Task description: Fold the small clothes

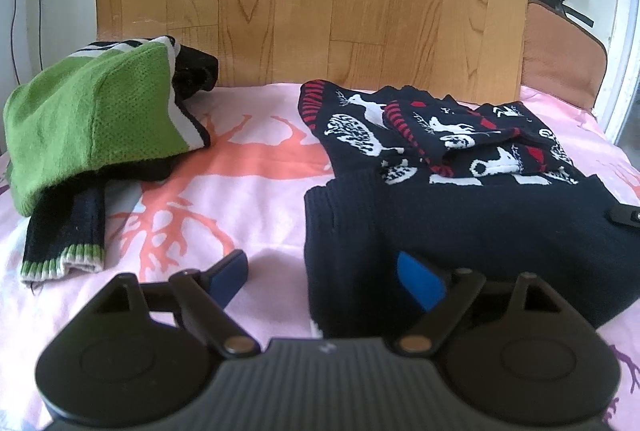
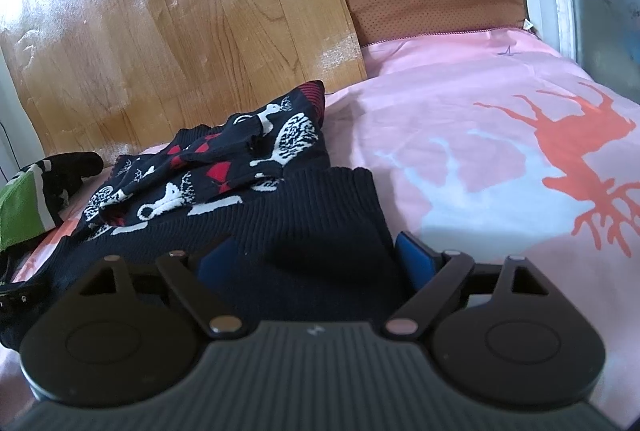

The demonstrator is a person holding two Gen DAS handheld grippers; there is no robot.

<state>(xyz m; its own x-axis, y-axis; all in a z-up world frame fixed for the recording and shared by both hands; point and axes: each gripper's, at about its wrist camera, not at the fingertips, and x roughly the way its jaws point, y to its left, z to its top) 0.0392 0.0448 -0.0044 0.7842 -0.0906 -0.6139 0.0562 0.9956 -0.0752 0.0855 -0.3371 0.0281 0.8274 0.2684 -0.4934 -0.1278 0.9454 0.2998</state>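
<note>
both grippers open over navy sweater hem; nothing gripped

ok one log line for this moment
left gripper: open, at dark sweater hem corner | right gripper: open, straddling hem | green sweater: aside

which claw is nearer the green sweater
Left. The left claw hangs beside the green sweater, straddling the near left edge of the navy patterned sweater. The right claw sits over that sweater's far side.
</note>
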